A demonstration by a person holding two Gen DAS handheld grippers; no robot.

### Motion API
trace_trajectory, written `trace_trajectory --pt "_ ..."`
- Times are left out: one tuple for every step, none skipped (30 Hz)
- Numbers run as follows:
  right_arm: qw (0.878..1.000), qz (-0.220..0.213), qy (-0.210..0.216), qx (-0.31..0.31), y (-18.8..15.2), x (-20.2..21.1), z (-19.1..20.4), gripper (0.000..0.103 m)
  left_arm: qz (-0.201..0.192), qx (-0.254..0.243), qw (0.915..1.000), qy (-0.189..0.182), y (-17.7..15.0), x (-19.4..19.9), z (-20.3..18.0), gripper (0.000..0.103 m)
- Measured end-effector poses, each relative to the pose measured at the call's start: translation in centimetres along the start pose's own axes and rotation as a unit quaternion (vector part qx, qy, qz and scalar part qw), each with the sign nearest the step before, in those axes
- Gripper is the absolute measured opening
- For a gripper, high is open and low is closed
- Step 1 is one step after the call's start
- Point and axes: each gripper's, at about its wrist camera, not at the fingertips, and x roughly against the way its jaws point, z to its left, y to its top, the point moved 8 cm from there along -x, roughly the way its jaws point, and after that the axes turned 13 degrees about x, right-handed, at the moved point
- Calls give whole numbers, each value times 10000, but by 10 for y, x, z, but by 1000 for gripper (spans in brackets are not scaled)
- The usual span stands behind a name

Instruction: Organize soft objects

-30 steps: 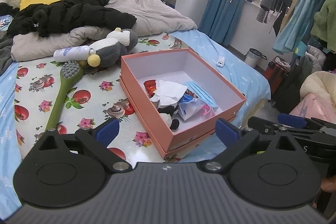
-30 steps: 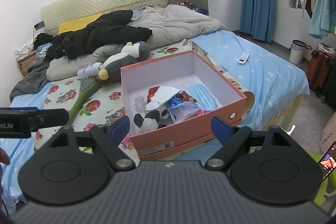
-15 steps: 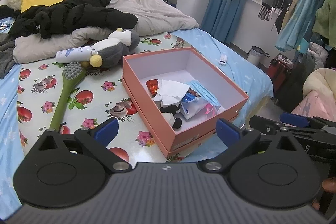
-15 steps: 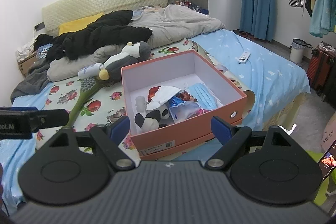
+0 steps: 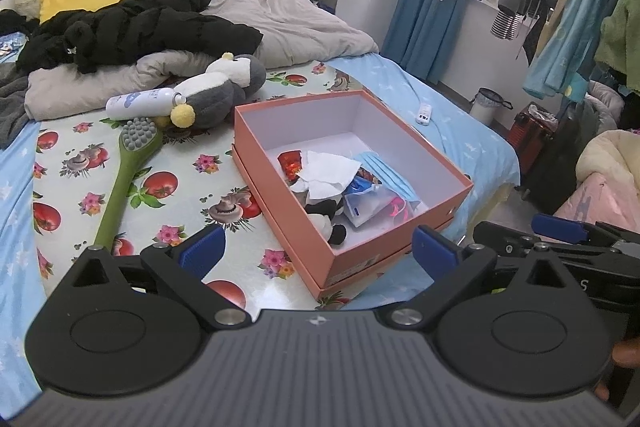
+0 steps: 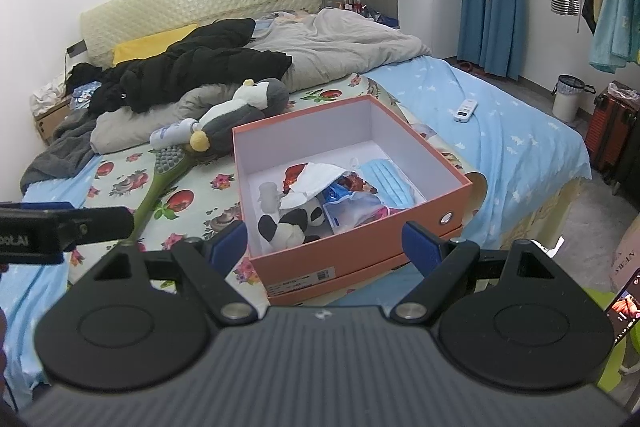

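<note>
An open orange box (image 5: 400, 131) (image 6: 360, 259) sits on the bed. It holds a panda plush (image 6: 292, 223) (image 5: 326, 215), a blue face mask (image 6: 384, 179), white tissue (image 5: 328, 171) and small packets. A grey and white penguin plush (image 5: 216, 91) (image 6: 240, 111) lies on the flowered sheet behind the box. My left gripper (image 5: 316, 251) is open and empty, in front of the box. My right gripper (image 6: 324, 239) is open and empty, in front of the box's near wall.
A green long-handled brush (image 5: 128, 163) and a white bottle (image 5: 140, 103) lie left of the box. A black jacket (image 5: 140, 27) and grey duvet (image 5: 288, 23) are piled at the bed's head. A remote (image 6: 466, 111) lies on the blue sheet. Clothes hang at right.
Both grippers have drifted slightly; the left wrist view has shifted a little right and back. Both stay open and empty. Nothing on the bed has moved.
</note>
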Motion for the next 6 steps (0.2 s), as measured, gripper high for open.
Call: trace_trajectory --pt "10000 2 1 3 0 0 0 86 -7 -1 10000 3 1 0 0 101" --pt "10000 5 -2 4 0 0 0 86 -13 2 10000 2 1 0 0 101" --pt "10000 -2 -6 -1 0 0 0 86 -17 0 10000 -3 2 1 0 101" --pt "10000 -7 -7 -2 0 1 0 86 -18 -2 10000 -8 2 1 -1 101" --pt "10000 -1 -6 -1 0 0 0 86 -18 -8 10000 -13 2 1 -1 101" --pt "10000 1 -8 -9 0 0 0 86 -16 -14 10000 -11 2 1 -1 101"
